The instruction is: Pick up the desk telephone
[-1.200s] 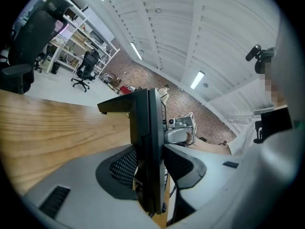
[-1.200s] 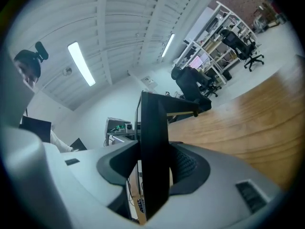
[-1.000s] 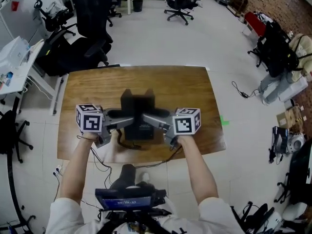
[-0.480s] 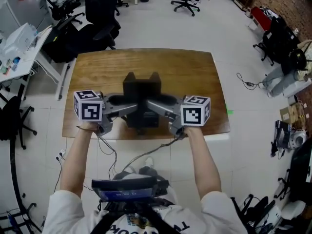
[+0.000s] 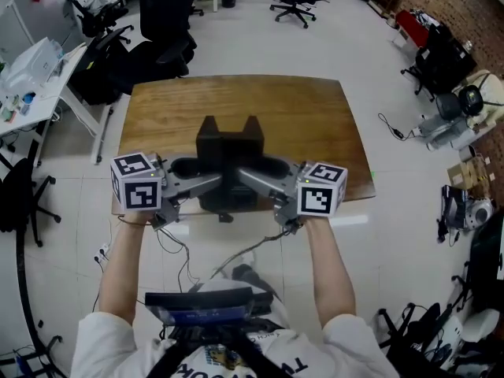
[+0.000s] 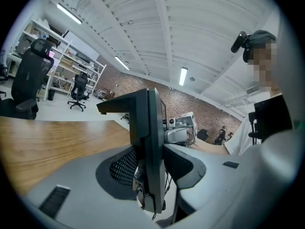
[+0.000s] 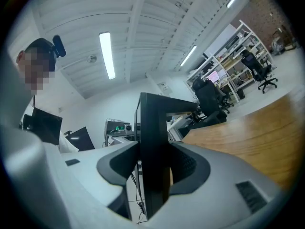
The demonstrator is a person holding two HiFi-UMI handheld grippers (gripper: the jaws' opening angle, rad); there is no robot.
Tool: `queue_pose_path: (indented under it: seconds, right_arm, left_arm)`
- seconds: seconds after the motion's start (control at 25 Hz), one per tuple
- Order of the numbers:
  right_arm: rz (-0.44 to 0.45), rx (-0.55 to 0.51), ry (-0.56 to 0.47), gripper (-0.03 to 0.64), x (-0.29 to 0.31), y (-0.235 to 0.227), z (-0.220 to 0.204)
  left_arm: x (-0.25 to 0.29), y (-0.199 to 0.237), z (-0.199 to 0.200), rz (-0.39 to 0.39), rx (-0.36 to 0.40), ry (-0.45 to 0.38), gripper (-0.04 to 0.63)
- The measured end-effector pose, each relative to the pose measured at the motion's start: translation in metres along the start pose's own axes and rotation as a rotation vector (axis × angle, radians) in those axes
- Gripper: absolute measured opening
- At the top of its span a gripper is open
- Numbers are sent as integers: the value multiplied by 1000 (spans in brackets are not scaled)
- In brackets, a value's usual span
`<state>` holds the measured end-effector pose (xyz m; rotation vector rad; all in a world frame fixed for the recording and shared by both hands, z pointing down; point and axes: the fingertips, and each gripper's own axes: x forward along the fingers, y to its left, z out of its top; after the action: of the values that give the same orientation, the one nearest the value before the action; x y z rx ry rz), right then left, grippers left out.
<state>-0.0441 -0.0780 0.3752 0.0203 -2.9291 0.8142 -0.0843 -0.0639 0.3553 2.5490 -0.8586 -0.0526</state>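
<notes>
Here, the grey left gripper (image 5: 209, 183) is clamping its jaws on one side edge of the boxy black plastic desk telephone (image 5: 229, 144), holding it over the brown wooden table's (image 5: 303, 116) near rim, while the grey right gripper (image 5: 250, 176) is pinching the opposite edge, apparently sharing the load

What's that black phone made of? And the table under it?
The desk telephone looks like plastic, matte black: it has hard moulded edges and hardly any shine. The table looks like wood, or maybe a wood-look veneer, with a smooth finish: brown grain streaks run across its top.
</notes>
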Motion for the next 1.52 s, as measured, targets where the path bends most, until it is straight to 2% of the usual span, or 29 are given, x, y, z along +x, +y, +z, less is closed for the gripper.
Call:
queue_pose_path:
  seconds: [0.44, 0.68, 1.52]
  right_arm:
    - [-17, -124, -45, 197, 7, 73, 3]
    - [-23, -164, -69, 197, 3, 92, 6]
    - [-29, -170, -74, 198, -4, 100, 4]
  left_arm:
    - [-48, -56, 11, -25, 106, -49, 163]
    - [-57, -74, 15, -31, 146, -56, 163]
    - [-56, -85, 14, -35, 162, -51, 163]
